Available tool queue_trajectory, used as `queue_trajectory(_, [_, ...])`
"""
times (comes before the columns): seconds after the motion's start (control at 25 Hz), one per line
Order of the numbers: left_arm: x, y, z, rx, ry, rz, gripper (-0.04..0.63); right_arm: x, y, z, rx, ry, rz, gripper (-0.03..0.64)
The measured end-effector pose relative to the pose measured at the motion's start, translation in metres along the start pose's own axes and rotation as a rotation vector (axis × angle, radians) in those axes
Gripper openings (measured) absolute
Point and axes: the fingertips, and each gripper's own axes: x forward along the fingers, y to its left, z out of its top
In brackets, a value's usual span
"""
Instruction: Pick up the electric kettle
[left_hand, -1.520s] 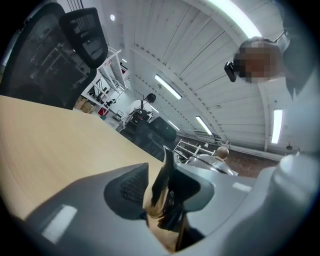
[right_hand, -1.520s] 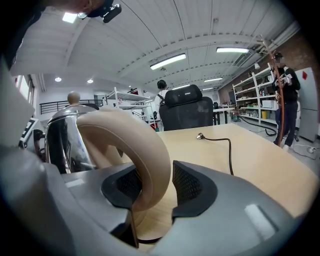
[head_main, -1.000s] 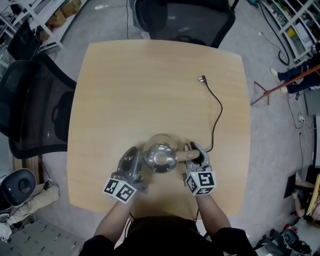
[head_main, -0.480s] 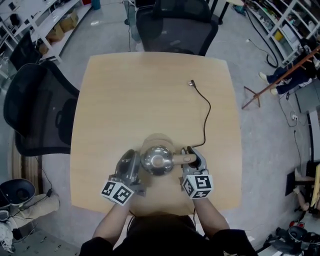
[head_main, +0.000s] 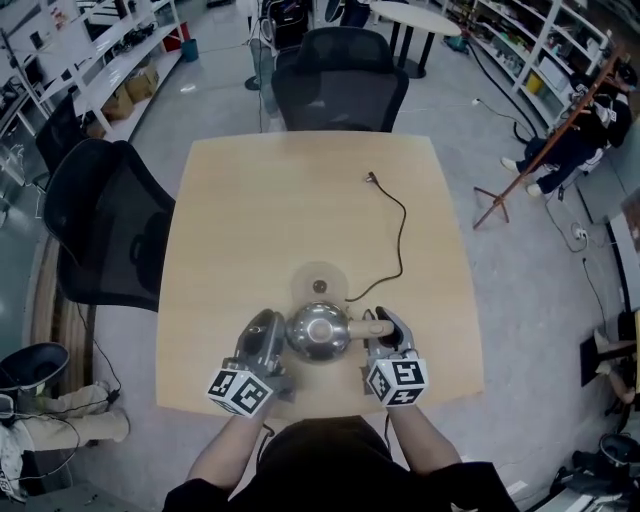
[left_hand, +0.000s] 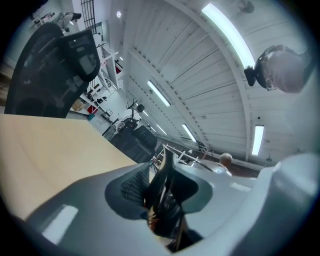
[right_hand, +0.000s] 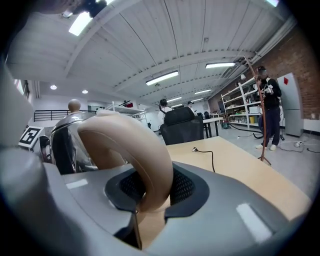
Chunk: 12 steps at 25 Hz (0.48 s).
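Both tools grip the kettle, which is off its base.

Head view: the kettle (head_main: 318, 332) is near the counter's (head_main: 250, 220) 6 o'clock edge. Its round base (head_main: 320, 281) lies bare just at its 12 o'clock, with the cord (head_main: 400, 232) trailing toward 1 o'clock. The left tool (head_main: 269, 325) meets the kettle's 9 o'clock side, and the right tool (head_main: 384, 322) takes the beige handle (head_main: 360, 328) at 3 o'clock. Left tool view: the jaws are partly closed, pads (left_hand: 131, 186) pinching a thin shiny edge of the kettle. Right tool view: the jaws are partly closed and squeeze the handle's loop.
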Motion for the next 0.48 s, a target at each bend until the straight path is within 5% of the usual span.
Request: queue_trajectory(0.48, [-0.044,-0.032,0.002,0.028,-0.014,-0.079,0.095,-0.060,0.021,-0.005,0.010,-0.073,-0.033,0.089])
